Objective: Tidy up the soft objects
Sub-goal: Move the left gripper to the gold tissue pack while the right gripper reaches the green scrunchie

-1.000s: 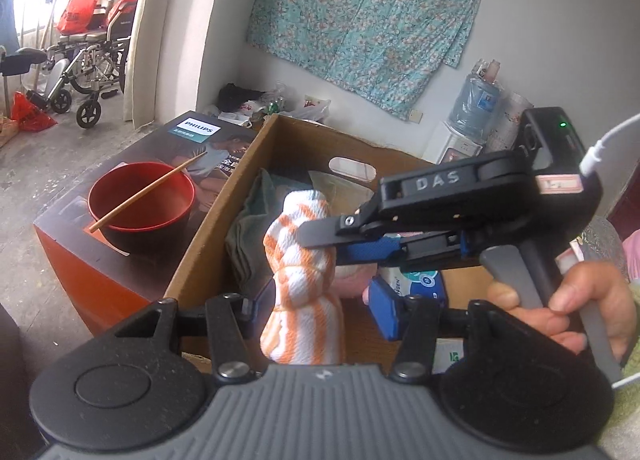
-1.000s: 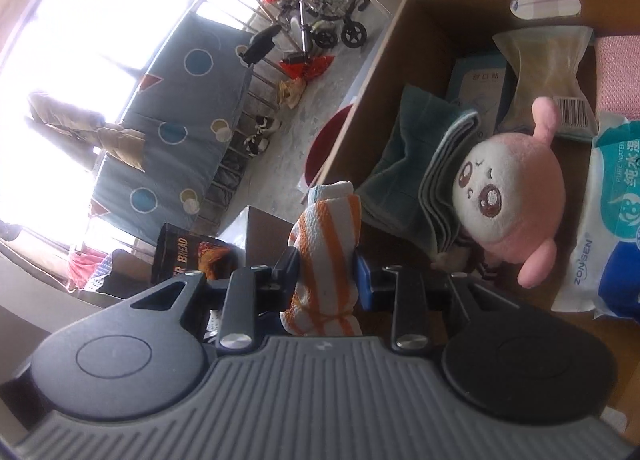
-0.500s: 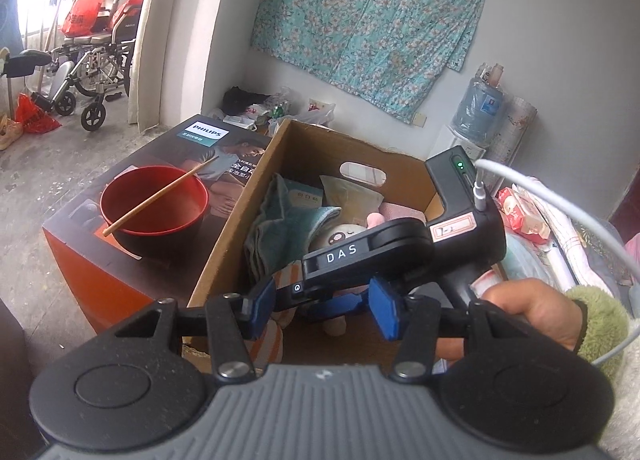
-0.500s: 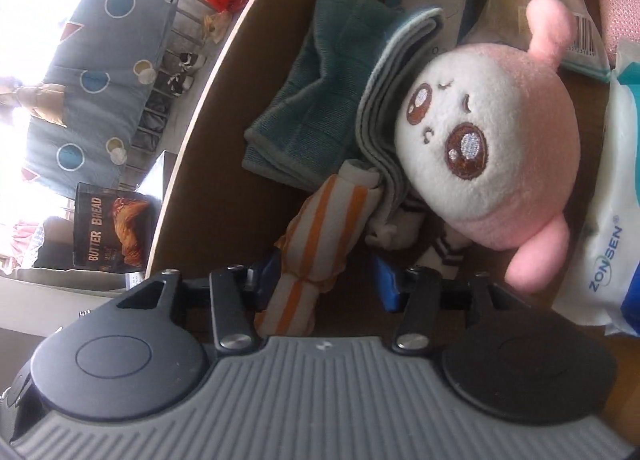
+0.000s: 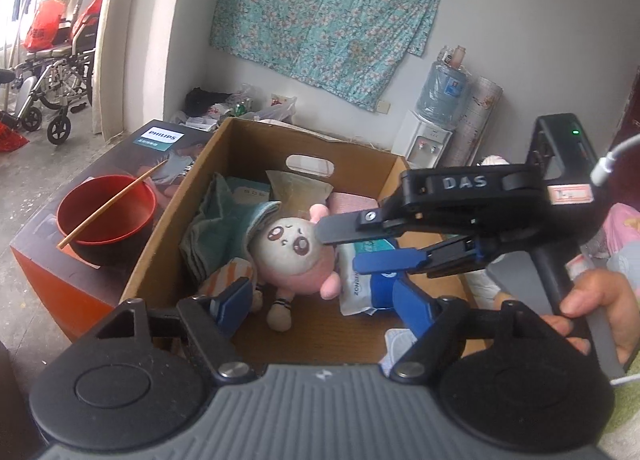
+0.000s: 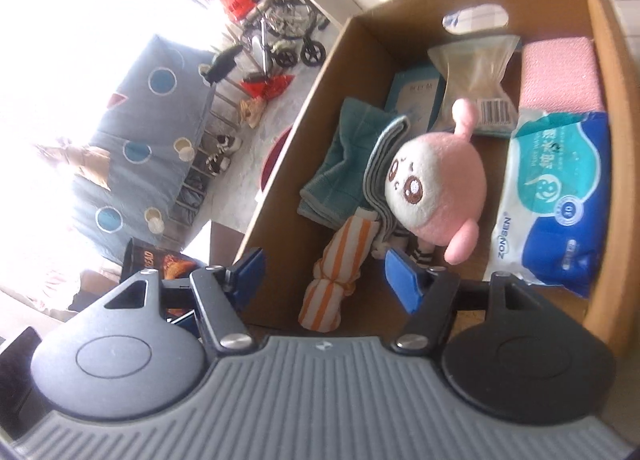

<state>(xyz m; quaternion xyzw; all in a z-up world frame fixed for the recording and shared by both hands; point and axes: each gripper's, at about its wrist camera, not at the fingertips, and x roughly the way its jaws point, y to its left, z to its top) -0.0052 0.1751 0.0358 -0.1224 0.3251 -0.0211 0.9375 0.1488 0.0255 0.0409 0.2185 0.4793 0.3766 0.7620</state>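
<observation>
Striped cloth lying in the box; both grippers opening, holding nothing.

The striped cloth (image 6: 338,272) is lying on the floor of the box (image 6: 280,183), against the teal towel (image 6: 340,163) and beside the plush (image 6: 436,183). The right gripper (image 6: 324,280) is spreading its jaws with the cloth lying loose between them, pads clear of it. The left gripper (image 5: 320,300) is widening too, nothing between its jaws. The wipes pack (image 6: 560,195) and pink cloth (image 6: 560,71) are also sitting inside. Judged near completion; whether anything soft is waiting outside the box cannot be told.
</observation>
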